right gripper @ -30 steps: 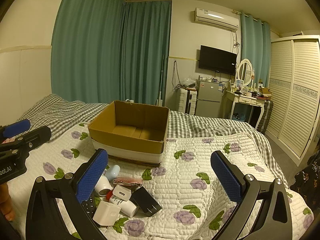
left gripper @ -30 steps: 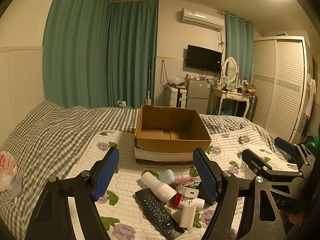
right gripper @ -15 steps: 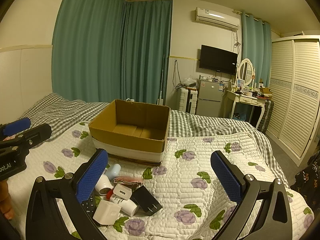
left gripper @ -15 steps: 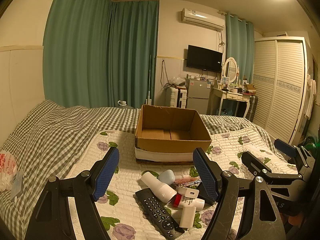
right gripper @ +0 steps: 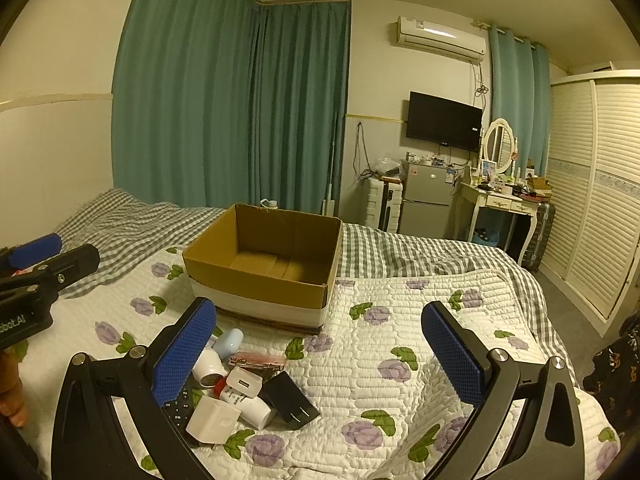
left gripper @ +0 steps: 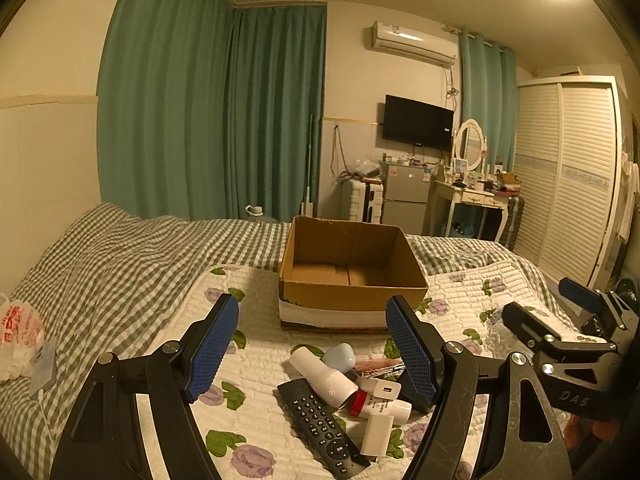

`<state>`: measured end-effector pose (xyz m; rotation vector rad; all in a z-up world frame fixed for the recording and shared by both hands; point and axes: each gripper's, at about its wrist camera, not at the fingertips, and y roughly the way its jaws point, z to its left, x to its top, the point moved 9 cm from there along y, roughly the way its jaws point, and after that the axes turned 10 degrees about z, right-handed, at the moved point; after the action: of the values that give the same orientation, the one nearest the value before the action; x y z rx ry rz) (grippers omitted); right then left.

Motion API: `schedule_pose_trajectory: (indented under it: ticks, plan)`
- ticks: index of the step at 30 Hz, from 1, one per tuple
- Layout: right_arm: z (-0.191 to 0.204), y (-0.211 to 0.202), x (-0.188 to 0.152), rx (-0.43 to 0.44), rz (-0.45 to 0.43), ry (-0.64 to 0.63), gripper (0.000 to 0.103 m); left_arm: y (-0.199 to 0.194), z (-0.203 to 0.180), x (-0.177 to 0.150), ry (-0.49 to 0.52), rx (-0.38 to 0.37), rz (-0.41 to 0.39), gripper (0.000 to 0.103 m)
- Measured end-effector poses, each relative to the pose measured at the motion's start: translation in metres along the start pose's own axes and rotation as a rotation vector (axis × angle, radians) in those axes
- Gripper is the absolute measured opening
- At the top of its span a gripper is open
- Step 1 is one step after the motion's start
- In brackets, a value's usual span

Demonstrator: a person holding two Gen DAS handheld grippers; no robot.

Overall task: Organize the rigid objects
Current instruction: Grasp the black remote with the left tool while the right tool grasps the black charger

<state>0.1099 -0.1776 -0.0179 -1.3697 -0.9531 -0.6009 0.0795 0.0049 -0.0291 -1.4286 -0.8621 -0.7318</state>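
Observation:
An empty cardboard box [left gripper: 352, 276] [right gripper: 264, 260] stands on the floral quilt. In front of it lies a small pile: a black remote [left gripper: 320, 424], a white cylinder device [left gripper: 322, 376], a pale blue egg-shaped item [left gripper: 339, 356] [right gripper: 228, 342], a pink case [right gripper: 256, 360], a white charger [left gripper: 383, 390] [right gripper: 244, 384], a white cube adapter [right gripper: 212, 422], a red-capped tube [left gripper: 380, 406] and a black adapter [right gripper: 290, 400]. My left gripper [left gripper: 312, 352] hangs open above the pile, holding nothing. My right gripper [right gripper: 320, 356] is open and empty, just right of the pile.
A grey checked blanket [left gripper: 100, 264] covers the bed's left and far side. A plastic bag [left gripper: 18, 332] lies at the left edge. A wardrobe [right gripper: 592, 200], dressing table [right gripper: 500, 200] and small fridge [right gripper: 426, 200] stand beyond the bed.
Both grippers have drifted very slightly; the scene barely shifts. Nothing was picked up or moved.

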Motion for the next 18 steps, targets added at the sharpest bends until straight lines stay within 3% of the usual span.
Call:
schedule_pose_trajectory:
  ticks: [6, 12, 17, 18]
  plan:
    - [-0.002, 0.028, -0.012, 0.047, 0.083, -0.070, 0.103, 0.028, -0.004, -0.019, -0.009, 0.046, 0.105, 0.079]
    - [-0.005, 0.090, -0.049, 0.095, 0.268, -0.153, 0.103, 0.080, -0.003, -0.067, -0.013, 0.129, 0.295, 0.079]
    - [0.010, 0.135, -0.086, 0.223, 0.449, -0.213, 0.102, 0.109, -0.001, -0.104, -0.001, 0.175, 0.415, 0.078]
    - [0.013, 0.141, -0.090, 0.240, 0.472, -0.220, 0.098, 0.112, 0.000, -0.107, 0.000, 0.177, 0.426, 0.079]
